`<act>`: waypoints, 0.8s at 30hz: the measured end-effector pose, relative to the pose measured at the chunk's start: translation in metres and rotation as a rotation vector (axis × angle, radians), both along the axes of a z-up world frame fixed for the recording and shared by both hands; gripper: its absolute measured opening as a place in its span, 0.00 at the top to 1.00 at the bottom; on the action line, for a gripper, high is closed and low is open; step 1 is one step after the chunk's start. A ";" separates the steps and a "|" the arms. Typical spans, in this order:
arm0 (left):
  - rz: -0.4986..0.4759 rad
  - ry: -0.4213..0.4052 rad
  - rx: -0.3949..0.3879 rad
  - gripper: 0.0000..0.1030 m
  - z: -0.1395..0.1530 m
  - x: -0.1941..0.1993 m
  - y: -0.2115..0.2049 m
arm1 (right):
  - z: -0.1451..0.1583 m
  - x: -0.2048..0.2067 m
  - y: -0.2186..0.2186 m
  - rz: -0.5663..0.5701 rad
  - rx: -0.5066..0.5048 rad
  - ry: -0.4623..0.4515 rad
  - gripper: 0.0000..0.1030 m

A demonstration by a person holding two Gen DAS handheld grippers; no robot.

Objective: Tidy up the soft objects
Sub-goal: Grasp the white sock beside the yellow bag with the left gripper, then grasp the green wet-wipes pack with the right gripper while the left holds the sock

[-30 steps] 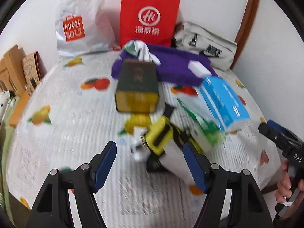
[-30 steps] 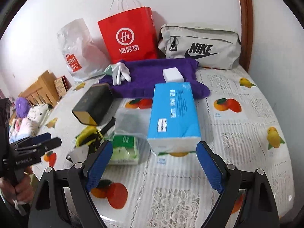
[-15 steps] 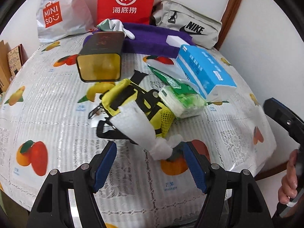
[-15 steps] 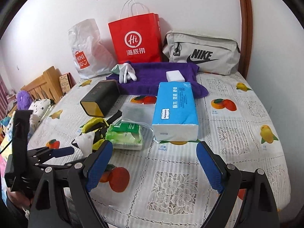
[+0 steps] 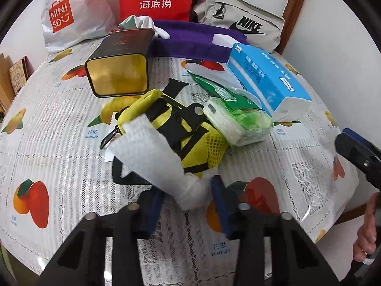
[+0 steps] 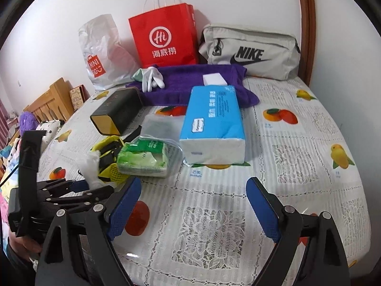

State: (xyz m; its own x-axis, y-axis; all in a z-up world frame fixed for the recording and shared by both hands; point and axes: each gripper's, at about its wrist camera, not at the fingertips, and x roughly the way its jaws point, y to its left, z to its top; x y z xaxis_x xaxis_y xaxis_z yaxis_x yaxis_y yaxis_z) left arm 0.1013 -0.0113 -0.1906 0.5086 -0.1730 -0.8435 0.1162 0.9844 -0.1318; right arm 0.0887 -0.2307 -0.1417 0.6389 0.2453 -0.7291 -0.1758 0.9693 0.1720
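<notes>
Fruit-print tablecloth [image 6: 297, 166] holds clutter; wall [image 6: 238, 0] behind.

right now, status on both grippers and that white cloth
Left gripper closing around twisted end of white cloth, grip unconfirmed. Right gripper open, empty. Cloth lies across yellow pouch; green wipes pack touching pouch.

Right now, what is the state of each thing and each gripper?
left gripper, half-closed around white cloth end, grip unclear
right gripper, open, empty
yellow pouch, lying under the cloth
dark tin, on its side
blue tissue pack, lying flat
red paper bag, upright
</notes>
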 end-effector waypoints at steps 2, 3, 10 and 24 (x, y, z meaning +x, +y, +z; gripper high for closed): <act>-0.005 0.005 -0.011 0.76 0.001 0.000 0.003 | -0.003 0.002 0.000 -0.001 0.008 0.011 0.13; -0.006 0.009 -0.022 0.76 0.004 -0.001 0.006 | -0.005 0.003 0.000 -0.001 0.008 0.016 0.13; -0.029 -0.078 -0.059 0.77 0.033 -0.015 0.022 | -0.010 0.007 0.009 0.014 0.002 0.030 0.13; -0.011 -0.010 -0.102 0.76 0.023 -0.012 0.063 | -0.025 0.031 0.053 0.113 0.011 0.085 0.13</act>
